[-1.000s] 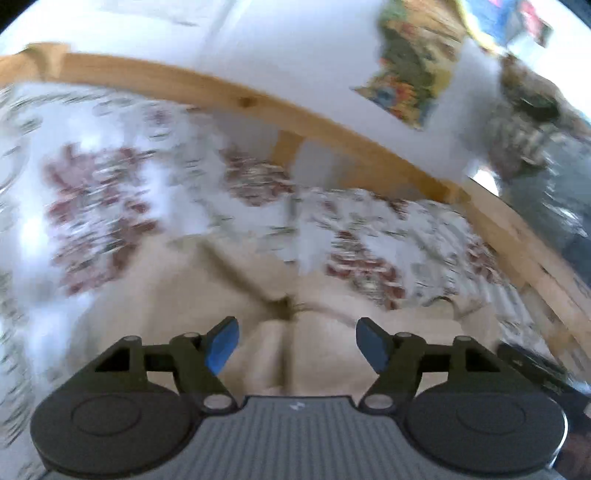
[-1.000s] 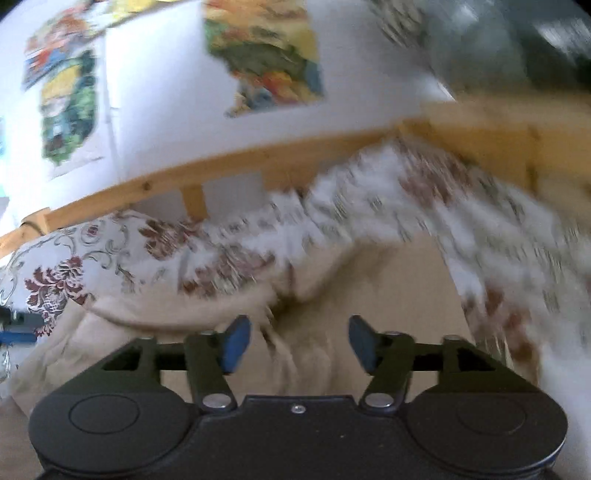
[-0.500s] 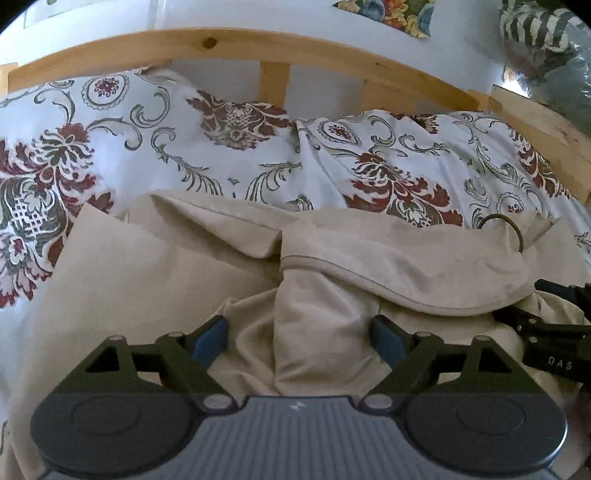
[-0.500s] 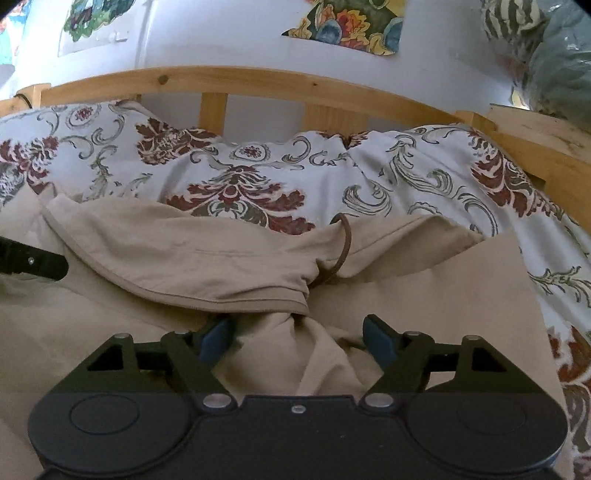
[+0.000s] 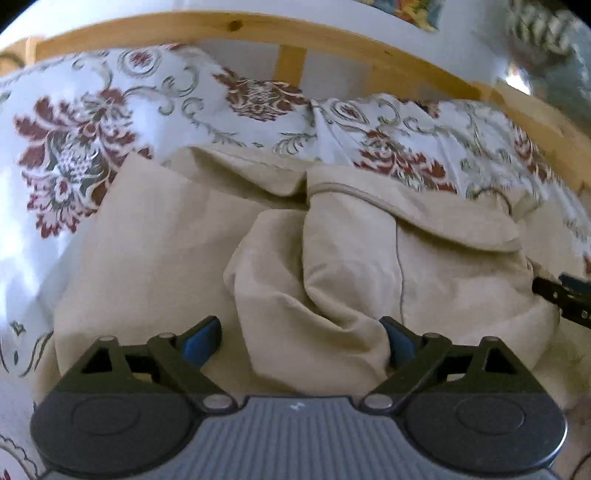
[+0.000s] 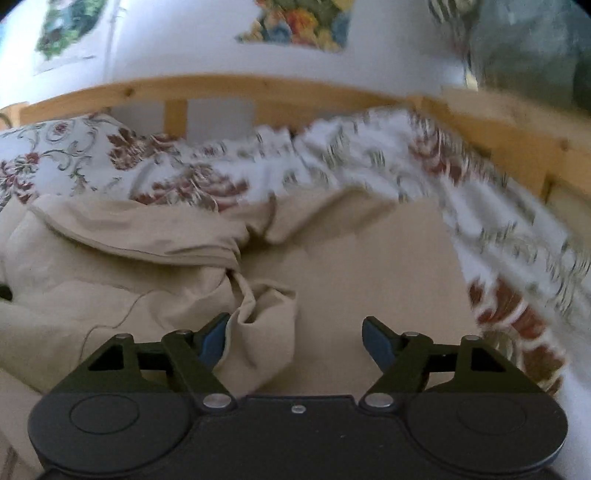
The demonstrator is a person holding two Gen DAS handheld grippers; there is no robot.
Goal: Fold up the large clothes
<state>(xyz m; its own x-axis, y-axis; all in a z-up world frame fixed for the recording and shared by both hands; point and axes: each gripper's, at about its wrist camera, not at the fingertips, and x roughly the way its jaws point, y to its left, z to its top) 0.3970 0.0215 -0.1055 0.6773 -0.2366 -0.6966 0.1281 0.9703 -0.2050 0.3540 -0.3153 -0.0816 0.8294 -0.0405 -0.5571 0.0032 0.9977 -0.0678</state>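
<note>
Beige garment [image 5: 155, 266]: large, soft, lying rumpled on the bed, spread over the flowered bedspread [image 5: 74, 140]. Its left part lies fairly flat; the middle is bunched into thick folds; a flap with a stitched edge [image 5: 424, 210] is turned over across the upper right. A thin dark cord loop shows near the far right end of that flap, blurred.

Left gripper [image 5: 301, 341]: black frame with blue pads, hovering low over the bunched middle of the garment. Its jaws have just been opening and now stand wide and released. A thick fold of the cloth rises between them; the right pad sits against the fold's edge, the left pad stands apart from it, so nothing is pinched.

Right gripper [image 6: 293, 338]: same make, seen from its own camera over the right half of the garment [image 6: 369, 266]. Its jaws have just been closing a little but are spread, with nothing pinched. A small hump of cloth lies beside the left pad, and flat cloth lies between the pads. The tip of this gripper also shows at the right edge of the left camera's view [image 5: 565, 299], just beside the bunched cloth.

Bedspread: white with dark red and green flower patterns, covering the bed behind and to both sides of the garment.

Wooden bed rail [image 6: 258, 92]: pale pine, running along the far side of the bed.

Wall [image 6: 177, 40]: white, with colourful pictures [image 6: 303, 26] fixed above the rail.
</note>
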